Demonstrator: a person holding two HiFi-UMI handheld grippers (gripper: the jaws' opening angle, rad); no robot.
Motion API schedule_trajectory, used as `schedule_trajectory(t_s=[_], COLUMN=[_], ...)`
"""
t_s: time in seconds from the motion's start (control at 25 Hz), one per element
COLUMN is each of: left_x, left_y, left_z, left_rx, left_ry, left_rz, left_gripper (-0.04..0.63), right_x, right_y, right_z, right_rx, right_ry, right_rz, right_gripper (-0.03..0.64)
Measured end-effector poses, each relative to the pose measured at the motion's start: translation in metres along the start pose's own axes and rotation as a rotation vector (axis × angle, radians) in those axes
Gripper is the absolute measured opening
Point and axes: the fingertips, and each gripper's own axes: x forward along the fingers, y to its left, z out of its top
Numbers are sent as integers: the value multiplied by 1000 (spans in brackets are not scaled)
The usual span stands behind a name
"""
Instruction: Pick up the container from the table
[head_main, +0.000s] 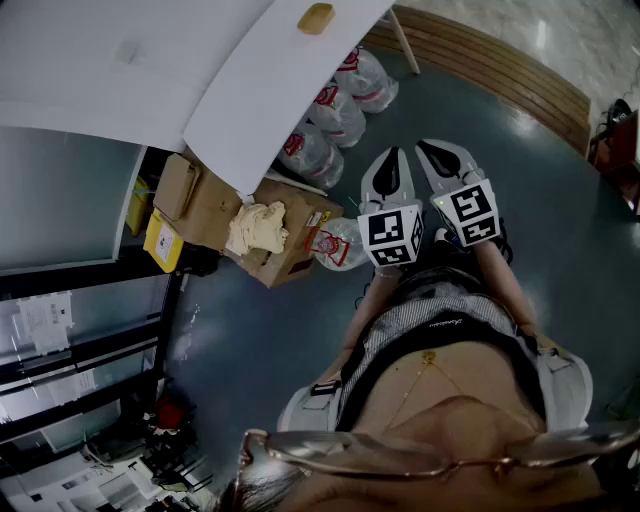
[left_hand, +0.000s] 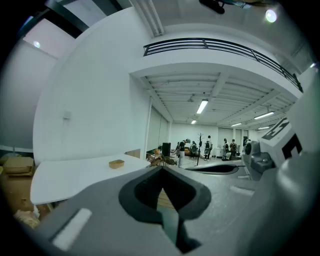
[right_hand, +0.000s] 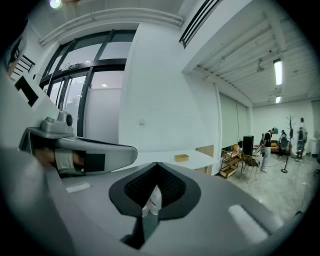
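In the head view, a small tan container (head_main: 316, 18), shallow with rounded corners, sits alone on the smooth white table (head_main: 260, 90), near its far edge. It is too small to tell the material, perhaps card or pulp. Both tools are held low against the person's body, well apart from the table. The left claw (head_main: 391, 168) and right claw (head_main: 438, 157) are glossy white shells with dark insets, and each carries a cube printed with black-and-white square markers. Beneath the table edge lie brown cardboard boxes (head_main: 200, 200) and crinkled clear plastic bags (head_main: 335, 115) with red print, on a dull grey floor (head_main: 520, 150).

In the left gripper view, the left claw (left_hand: 162, 172) is clenched on nothing. Its matte grey jaws meet at a point around a dark diamond-shaped recess. The container rests on the table ahead and to the left.

In the right gripper view, the right claw (right_hand: 157, 167) is likewise clenched and empty, its dark pads ribbed. The container lies on the table just beyond the tips.
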Motion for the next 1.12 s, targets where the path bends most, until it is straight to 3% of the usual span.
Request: schedule_trajectory(t_s=[0.52, 0.96, 1.12], left_x=[6, 20, 36], left_y=[-28, -19, -7], left_z=[-7, 3, 6], left_rx=[-56, -38, -67], left_ry=[-15, -49, -46], left_rz=[31, 23, 6], left_gripper=[0, 0, 0], right_x=[-20, 4, 17], right_y=[-25, -26, -33], right_z=[-1, -3, 5], right_rx=[36, 33, 36], right_ry=[-64, -45, -47], right_rz=[54, 84, 65], right_gripper=[26, 26, 26])
